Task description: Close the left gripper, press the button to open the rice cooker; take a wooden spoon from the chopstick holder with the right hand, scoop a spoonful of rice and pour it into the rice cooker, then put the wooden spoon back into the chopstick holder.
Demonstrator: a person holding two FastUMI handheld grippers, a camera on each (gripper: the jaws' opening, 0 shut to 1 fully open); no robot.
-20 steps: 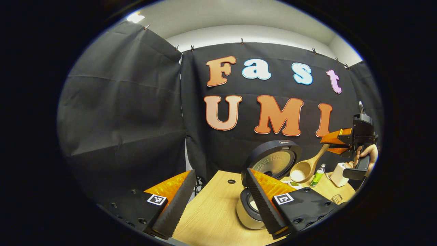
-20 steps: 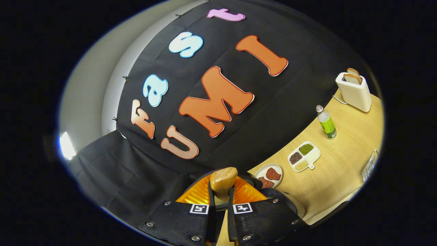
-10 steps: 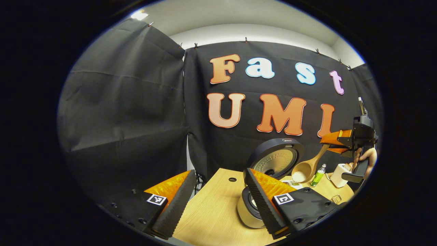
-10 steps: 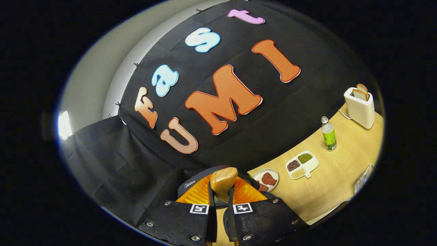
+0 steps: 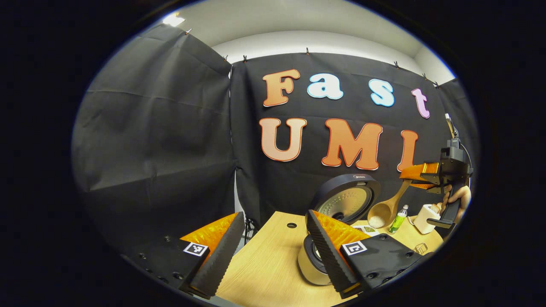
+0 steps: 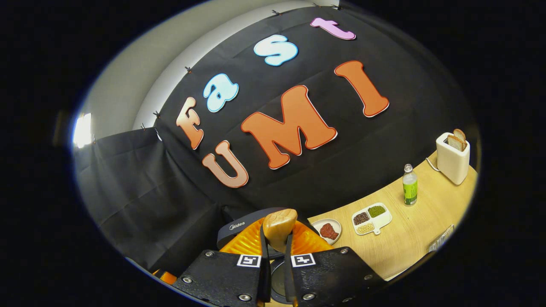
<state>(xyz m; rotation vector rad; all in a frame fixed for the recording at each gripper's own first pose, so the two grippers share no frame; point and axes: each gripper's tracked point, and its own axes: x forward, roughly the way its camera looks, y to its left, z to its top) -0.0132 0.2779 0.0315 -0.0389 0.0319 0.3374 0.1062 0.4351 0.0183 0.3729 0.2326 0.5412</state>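
Left gripper (image 5: 273, 251): fingers spread wide, empty, above table (image 5: 264, 268). Rice cooker (image 5: 313, 266): just behind, lid up. Right gripper (image 6: 276, 256): fingers clamped on wooden spoon (image 5: 386, 209) handle; bowl holds rice, hanging beside raised lid. Beyond: bottle (image 6: 409, 185), toaster (image 6: 452, 157).

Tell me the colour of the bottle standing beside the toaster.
The bottle has a green label and a pale cap; the right gripper view shows it best, next to the white toaster.

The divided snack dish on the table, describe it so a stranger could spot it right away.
Look along the wooden table below the black cloth wall. Between the small round plate and the green bottle lies the divided dish, white, its compartments holding dark, green and pale grains.
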